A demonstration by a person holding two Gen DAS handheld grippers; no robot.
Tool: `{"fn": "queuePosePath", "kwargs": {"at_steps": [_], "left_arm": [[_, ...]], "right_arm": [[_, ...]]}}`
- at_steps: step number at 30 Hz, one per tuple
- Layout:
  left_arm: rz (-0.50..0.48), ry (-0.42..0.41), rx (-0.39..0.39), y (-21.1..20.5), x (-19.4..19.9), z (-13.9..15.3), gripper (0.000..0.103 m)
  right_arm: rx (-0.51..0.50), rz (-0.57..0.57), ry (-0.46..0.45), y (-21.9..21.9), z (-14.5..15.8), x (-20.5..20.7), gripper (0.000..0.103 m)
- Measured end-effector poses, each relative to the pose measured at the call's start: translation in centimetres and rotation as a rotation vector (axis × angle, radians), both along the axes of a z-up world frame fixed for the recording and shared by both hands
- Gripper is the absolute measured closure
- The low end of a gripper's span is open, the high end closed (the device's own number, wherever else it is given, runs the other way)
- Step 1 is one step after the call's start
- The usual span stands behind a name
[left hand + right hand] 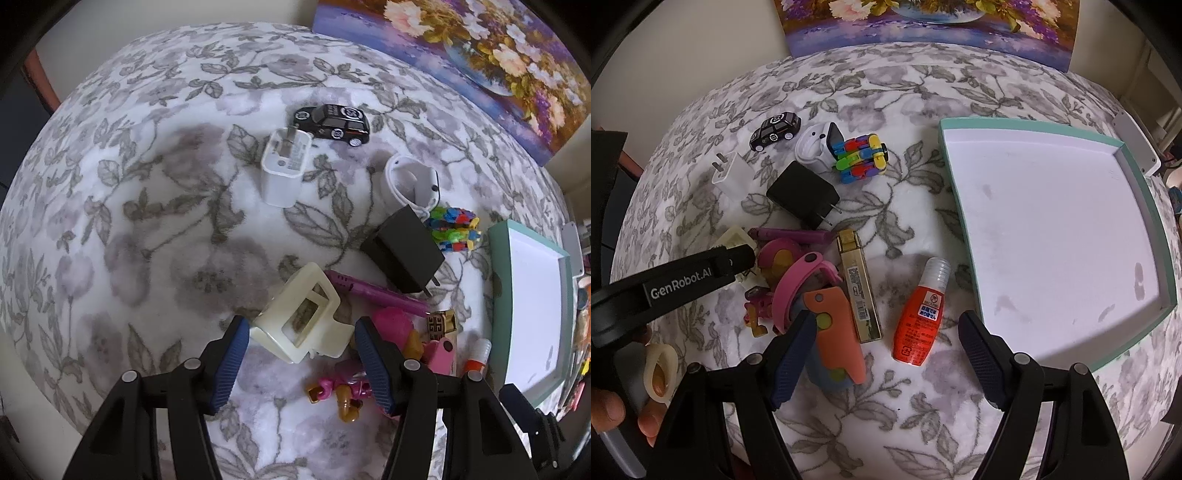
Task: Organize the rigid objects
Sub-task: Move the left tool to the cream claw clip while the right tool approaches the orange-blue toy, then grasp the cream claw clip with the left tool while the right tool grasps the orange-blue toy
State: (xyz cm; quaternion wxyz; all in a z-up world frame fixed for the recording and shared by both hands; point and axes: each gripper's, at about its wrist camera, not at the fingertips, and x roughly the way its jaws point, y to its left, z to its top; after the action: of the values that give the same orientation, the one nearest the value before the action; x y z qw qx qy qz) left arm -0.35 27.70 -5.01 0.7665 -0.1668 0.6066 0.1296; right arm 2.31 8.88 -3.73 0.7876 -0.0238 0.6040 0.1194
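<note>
My left gripper (301,365) is open, and a cream plastic frame (306,325) lies on the floral cloth between its blue fingertips without visible contact. My right gripper (886,360) is also open and holds nothing. A red glue bottle (919,317) lies just ahead of it between the fingers, and an orange folding toy (834,332) lies by the left finger. A gold lighter (858,288), a pink band (798,280) and a purple pen (790,234) sit in the pile beyond. The teal tray (955,177) with a white floor is at the right.
Farther back lie a black toy car (334,123), a white charger (282,166), a black charger (404,251), a white case (410,177) and a colourful block chain (452,229). A flower painting (480,59) leans at the back. The left gripper's arm (683,280) crosses the pile, with a hand (609,406) below.
</note>
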Motion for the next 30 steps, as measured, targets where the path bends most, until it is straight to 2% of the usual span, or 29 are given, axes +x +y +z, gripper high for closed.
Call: {"fn": "queuePosePath", "kwargs": {"at_steps": [3,10,14,18,21,30], "left_arm": [[-0.010,0.000,0.012,-0.2,0.1,0.1,0.041],[0.016,0.014,0.000,0.3,-1.4,0.2,0.041],[0.065,0.025,-0.031,1.4,-3.2,0.2,0.041],[0.085,0.024,-0.051,2.1,-4.4,0.2,0.041],[0.088,0.022,-0.061,2.2,-4.7,0.2,0.041],[0.082,0.023,-0.045,1.7,-3.8,-0.1,0.041]], "right_arm": [[0.007,0.010,0.006,0.0,0.0,-0.2,0.023],[0.042,0.053,0.035,0.5,-0.1,-1.0,0.039],[0.088,0.078,0.054,1.1,-0.2,-1.4,0.042],[0.087,0.116,0.053,2.2,-0.5,-1.6,0.042],[0.080,0.128,0.078,2.7,-1.3,-1.6,0.051],[0.059,0.126,0.108,3.4,-3.1,-1.2,0.055]]}}
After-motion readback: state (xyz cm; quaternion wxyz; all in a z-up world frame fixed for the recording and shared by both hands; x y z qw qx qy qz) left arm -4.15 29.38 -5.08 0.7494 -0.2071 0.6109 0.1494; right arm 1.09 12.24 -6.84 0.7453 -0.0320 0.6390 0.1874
